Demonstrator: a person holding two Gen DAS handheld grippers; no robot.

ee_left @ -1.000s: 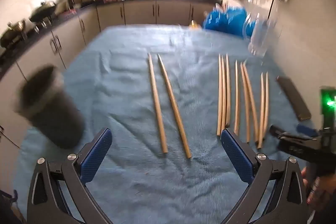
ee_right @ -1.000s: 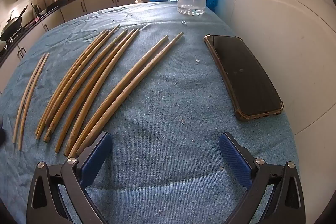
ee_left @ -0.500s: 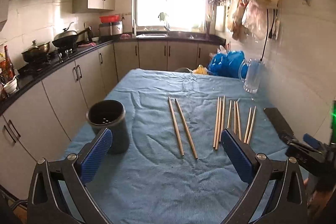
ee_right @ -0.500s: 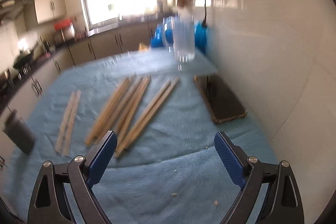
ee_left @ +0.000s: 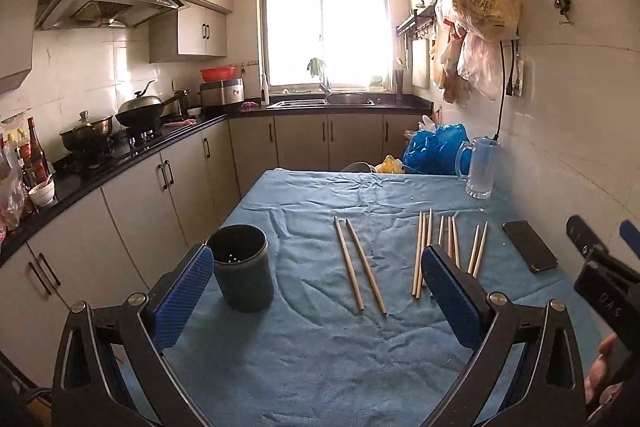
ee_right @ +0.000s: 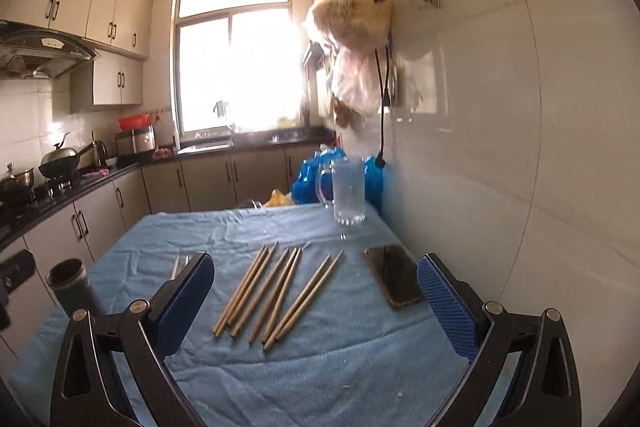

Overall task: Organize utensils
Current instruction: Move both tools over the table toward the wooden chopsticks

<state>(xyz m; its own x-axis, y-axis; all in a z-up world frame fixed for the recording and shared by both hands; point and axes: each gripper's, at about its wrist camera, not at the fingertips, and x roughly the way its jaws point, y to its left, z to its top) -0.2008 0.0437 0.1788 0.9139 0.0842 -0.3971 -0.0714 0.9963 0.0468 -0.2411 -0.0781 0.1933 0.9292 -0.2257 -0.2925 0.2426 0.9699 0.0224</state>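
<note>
Several wooden chopsticks lie on the blue cloth. One pair (ee_left: 359, 265) lies mid-table; a larger group (ee_left: 448, 247) lies to its right and also shows in the right wrist view (ee_right: 276, 291). A dark round holder cup (ee_left: 242, 267) stands at the table's left edge, upright and empty-looking; it also shows in the right wrist view (ee_right: 71, 285). My left gripper (ee_left: 316, 301) is open and empty, raised above the near table. My right gripper (ee_right: 316, 307) is open and empty, raised above the near right side; part of it shows in the left wrist view (ee_left: 600, 267).
A black phone (ee_left: 529, 245) lies near the right wall. A glass mug (ee_left: 480, 167) stands at the far right, with blue bags (ee_left: 436, 149) behind it. Kitchen counter with pots runs along the left. The white wall bounds the table's right side.
Both grippers have risen and pulled back from the table, so the views now show the whole table and kitchen. Both stay open. The chopsticks and cup have not moved.
</note>
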